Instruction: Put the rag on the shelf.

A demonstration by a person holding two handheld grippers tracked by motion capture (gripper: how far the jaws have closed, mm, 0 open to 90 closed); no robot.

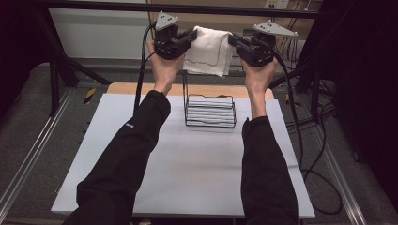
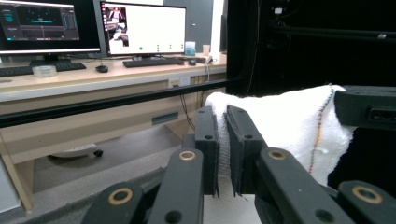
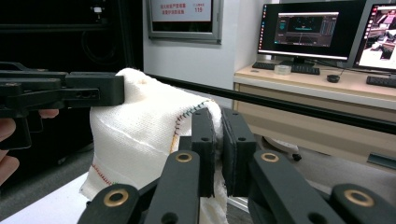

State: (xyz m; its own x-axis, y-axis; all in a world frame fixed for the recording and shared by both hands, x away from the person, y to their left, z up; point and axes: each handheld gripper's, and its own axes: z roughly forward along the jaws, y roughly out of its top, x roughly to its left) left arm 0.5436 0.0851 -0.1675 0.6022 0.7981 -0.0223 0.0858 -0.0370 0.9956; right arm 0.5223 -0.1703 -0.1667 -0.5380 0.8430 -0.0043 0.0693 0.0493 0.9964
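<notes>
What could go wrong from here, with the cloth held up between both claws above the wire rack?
Each claw, left and right, pinches only an edge of the white cloth, so it may slip free. The hanging cloth could also snag on the wire rack below when lowered.

Wire rack (image 1: 210, 111) stands at table (image 1: 187, 173) far edge under raised cloth (image 1: 209, 51); near tabletop open

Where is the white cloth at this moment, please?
In the high view the white cloth hangs in the air above the wire rack, pinched between the left hand-held gripper and right hand-held gripper.
</notes>
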